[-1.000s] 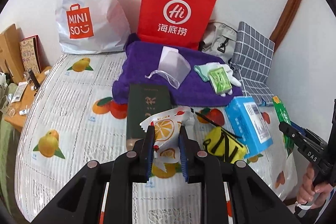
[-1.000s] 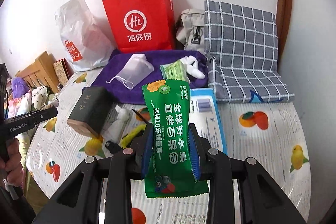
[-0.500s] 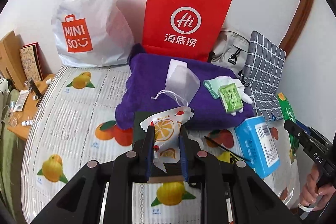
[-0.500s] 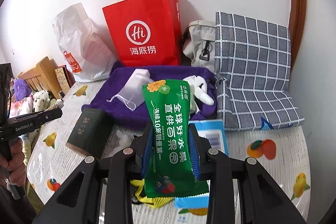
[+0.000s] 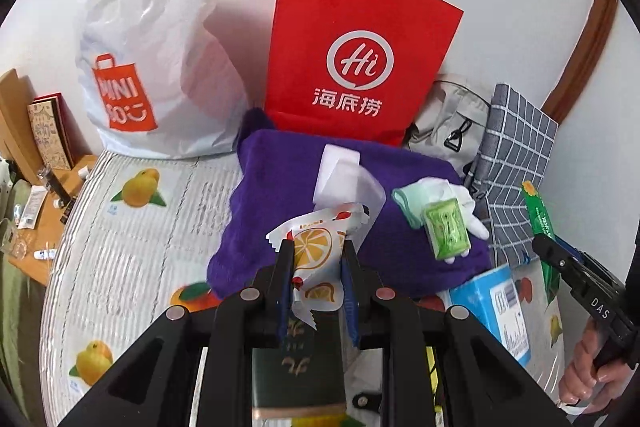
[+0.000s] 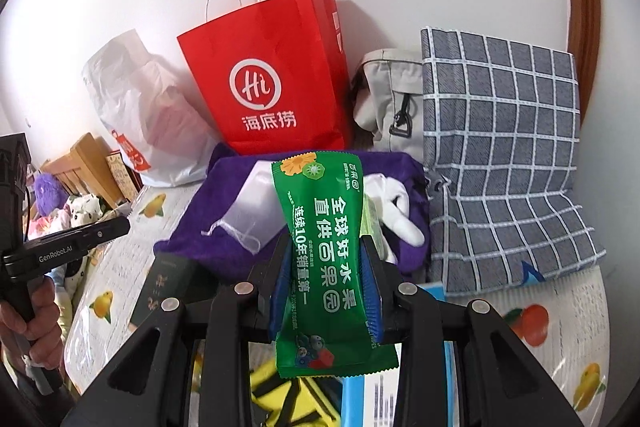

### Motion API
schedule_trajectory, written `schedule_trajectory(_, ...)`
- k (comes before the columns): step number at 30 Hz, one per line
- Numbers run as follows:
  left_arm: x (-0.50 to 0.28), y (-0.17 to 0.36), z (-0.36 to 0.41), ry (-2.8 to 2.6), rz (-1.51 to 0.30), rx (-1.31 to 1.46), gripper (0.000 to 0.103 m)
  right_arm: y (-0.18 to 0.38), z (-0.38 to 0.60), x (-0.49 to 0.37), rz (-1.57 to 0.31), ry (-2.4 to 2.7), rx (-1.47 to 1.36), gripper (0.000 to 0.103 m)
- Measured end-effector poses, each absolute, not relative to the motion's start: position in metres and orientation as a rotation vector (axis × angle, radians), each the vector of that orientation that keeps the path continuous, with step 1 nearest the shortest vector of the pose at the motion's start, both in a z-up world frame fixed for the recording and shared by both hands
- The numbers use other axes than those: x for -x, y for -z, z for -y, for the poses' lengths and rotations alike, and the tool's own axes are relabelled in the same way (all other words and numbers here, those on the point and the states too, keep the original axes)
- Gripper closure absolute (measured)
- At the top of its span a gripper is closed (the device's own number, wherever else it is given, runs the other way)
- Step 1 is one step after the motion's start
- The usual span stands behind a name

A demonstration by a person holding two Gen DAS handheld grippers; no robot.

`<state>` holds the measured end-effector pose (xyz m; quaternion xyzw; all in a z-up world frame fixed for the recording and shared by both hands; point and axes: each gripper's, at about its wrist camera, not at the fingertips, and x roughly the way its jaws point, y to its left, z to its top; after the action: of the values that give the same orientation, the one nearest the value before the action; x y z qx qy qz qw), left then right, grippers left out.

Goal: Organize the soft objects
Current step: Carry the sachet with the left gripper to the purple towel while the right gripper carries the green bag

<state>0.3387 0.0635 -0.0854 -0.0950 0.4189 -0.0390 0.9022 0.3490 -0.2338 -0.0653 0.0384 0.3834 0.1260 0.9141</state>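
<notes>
Clamping an orange-print snack packet (image 5: 316,259) in the left hand-held gripper (image 5: 316,267), above the purple towel (image 5: 280,187) on the bed. Grasping a green fruit packet (image 6: 326,259) in the right hand-held gripper (image 6: 326,275); hides most of the white glove (image 6: 396,211) behind. Green sachet (image 5: 446,233) plain only from the left wrist. Red paper bag (image 5: 356,67), far, contents unseen.
</notes>
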Motion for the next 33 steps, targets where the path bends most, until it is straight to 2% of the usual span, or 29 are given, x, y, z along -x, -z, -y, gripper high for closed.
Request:
schedule_trajectory(12, -0.396, 0.097, -0.065, 0.086, -0.885, 0.230, 0.082, 0.064, 0.217, -0.407, -0.777, -0.293, -0.091, 0.069)
schedule_trajectory(20, -0.418, 0.137, -0.078, 0.057, -0.971, 0.262, 0.081, 0.101, 0.212, -0.432, -0.852, -0.304, -0.096, 0.069)
schedule_trajectory(33, -0.452, 0.150, -0.078, 0.050, -1.020, 0.229, 0.081, 0.146, 0.188, -0.456, -0.962, -0.355, -0.046, 0.069)
